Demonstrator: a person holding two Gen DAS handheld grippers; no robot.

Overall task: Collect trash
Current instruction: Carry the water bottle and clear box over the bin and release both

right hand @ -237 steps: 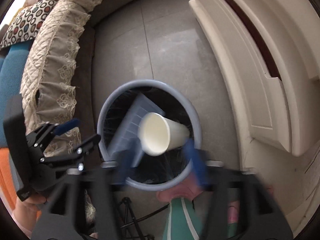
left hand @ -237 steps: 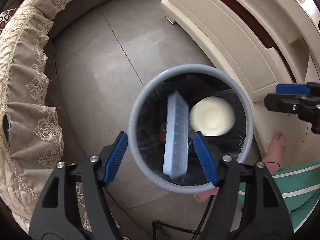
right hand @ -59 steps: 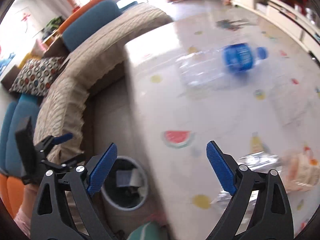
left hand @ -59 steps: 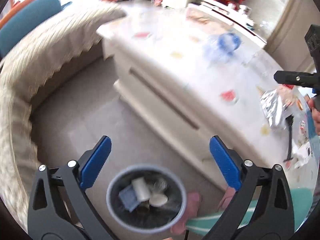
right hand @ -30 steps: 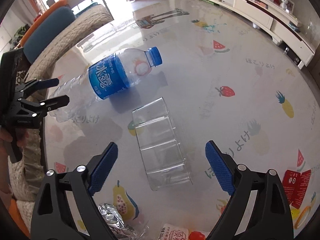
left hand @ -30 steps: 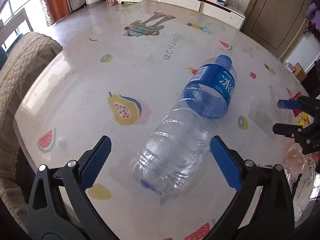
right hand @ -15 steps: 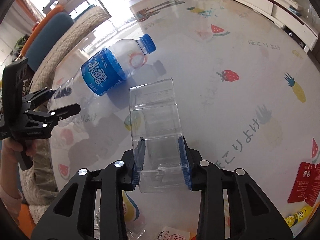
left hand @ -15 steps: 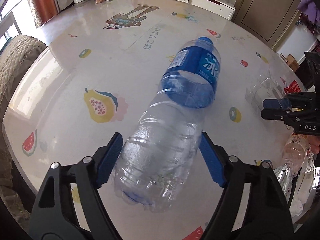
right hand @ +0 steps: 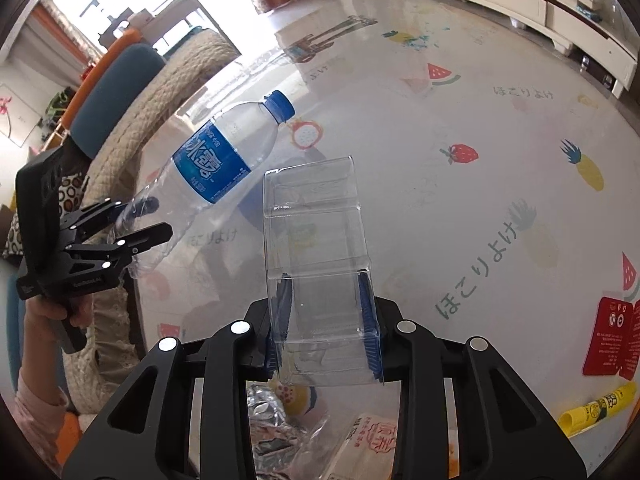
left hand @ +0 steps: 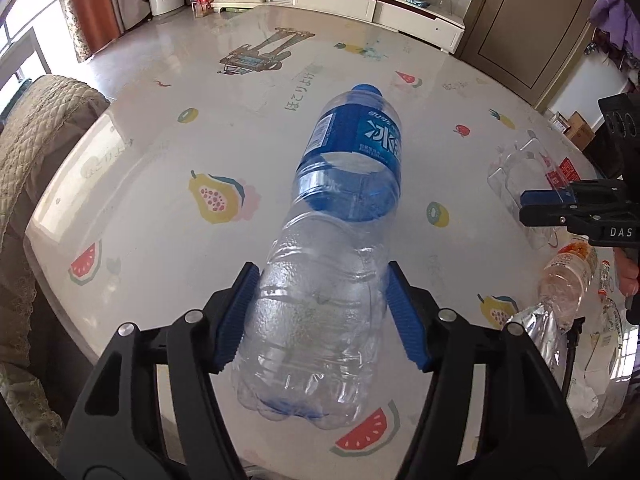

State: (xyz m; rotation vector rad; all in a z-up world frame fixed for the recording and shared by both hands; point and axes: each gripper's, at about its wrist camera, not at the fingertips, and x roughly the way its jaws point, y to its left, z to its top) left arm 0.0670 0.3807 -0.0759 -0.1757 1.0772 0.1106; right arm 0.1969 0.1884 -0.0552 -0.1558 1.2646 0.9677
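A clear water bottle [left hand: 352, 184] with a blue label and blue cap hangs tilted above the round table [left hand: 140, 160]. My left gripper [left hand: 320, 280] grips its lower body, and the jaws are still closing on it, with the blue pads pressing both sides. The right wrist view shows the same bottle [right hand: 216, 160] raised in the left gripper [right hand: 140, 220]. My right gripper [right hand: 323, 284] is shut on a clear plastic container [right hand: 316, 216], held off the table with its open end pointing away. In the left wrist view the right gripper [left hand: 532, 204] holds that container [left hand: 516, 176] at the right edge.
A small bottle with an orange label [left hand: 568, 272] and crumpled foil [left hand: 536, 332] lie at the table's near right. A red card [right hand: 612, 336], a yellow tube [right hand: 596, 406] and packaging lie near the front edge. A beige covered sofa [left hand: 36, 128] curves along the left.
Both grippers were open above the bottle and the container a second ago. They have closed on them, and both items have come up off the table.
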